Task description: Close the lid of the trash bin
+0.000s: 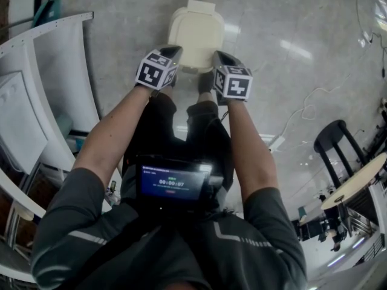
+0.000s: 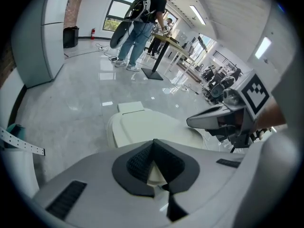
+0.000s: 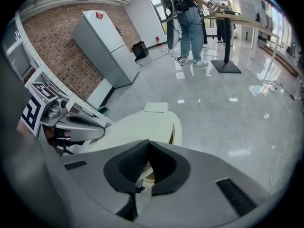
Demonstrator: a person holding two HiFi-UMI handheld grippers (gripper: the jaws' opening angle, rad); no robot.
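Note:
A cream trash bin (image 1: 195,32) stands on the grey floor just ahead of the person's feet. Its lid (image 3: 137,125) lies nearly flat, with a thin dark gap under the right edge. In the left gripper view the lid (image 2: 147,127) looks flat, with its hinge tab at the far end. My left gripper (image 1: 174,52) hovers over the lid's near left corner, jaws together and nothing held. My right gripper (image 1: 219,56) hangs over the near right corner, likewise shut and empty. Each gripper shows in the other's view, the right gripper (image 2: 213,120) and the left gripper (image 3: 78,125).
White curved panels (image 1: 48,71) run along the left. A black stool (image 1: 335,141) and a round table (image 1: 357,186) stand at the right, with a cable (image 1: 314,101) on the floor. People (image 2: 142,23) stand at a far high table. A white fridge (image 3: 107,46) stands against the brick wall.

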